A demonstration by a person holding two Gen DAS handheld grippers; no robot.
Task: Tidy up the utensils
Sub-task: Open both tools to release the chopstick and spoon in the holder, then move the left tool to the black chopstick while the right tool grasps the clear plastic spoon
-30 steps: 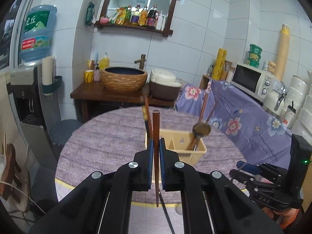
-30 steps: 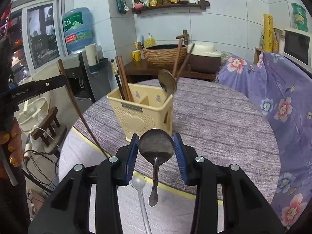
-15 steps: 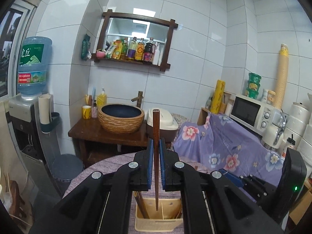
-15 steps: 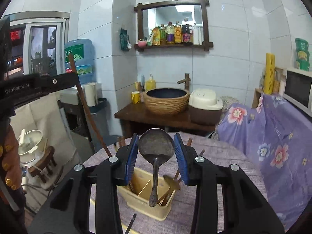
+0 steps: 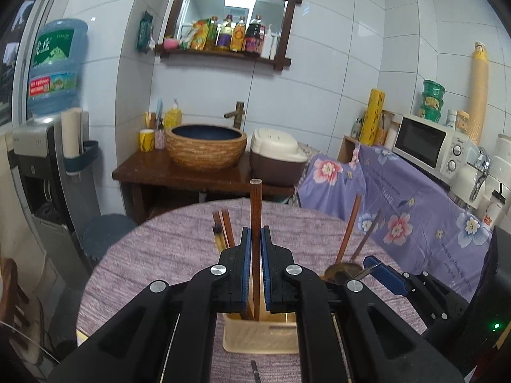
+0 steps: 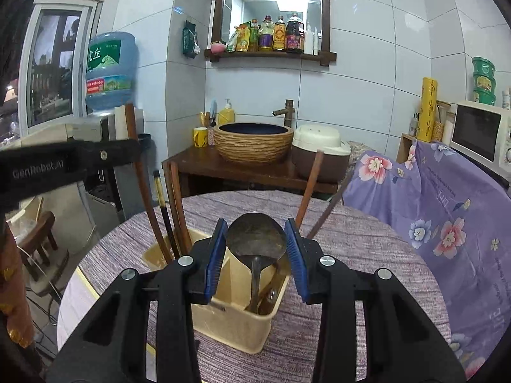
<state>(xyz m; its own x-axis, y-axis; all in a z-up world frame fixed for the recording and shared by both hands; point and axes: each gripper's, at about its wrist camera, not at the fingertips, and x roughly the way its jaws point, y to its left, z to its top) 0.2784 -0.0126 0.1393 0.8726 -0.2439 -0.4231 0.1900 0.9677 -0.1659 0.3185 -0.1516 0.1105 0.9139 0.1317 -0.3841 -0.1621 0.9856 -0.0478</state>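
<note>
Our left gripper (image 5: 255, 265) pinches a chopstick (image 5: 255, 210) and our right gripper (image 6: 255, 252) squeezes a spoon (image 6: 255, 239), both over the yellow box (image 6: 223, 319). Some sticks stand inside already; these two are left.

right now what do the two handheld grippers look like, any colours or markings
Both are matte black plastic frames. The left gripper and right gripper each have two fingers lined with ribbed blue pads and round silver screws at the joints. In the right wrist view the left one's side reads "GenRobot.AI" in grey. In the left wrist view a green light glows on the right one's body.
</note>
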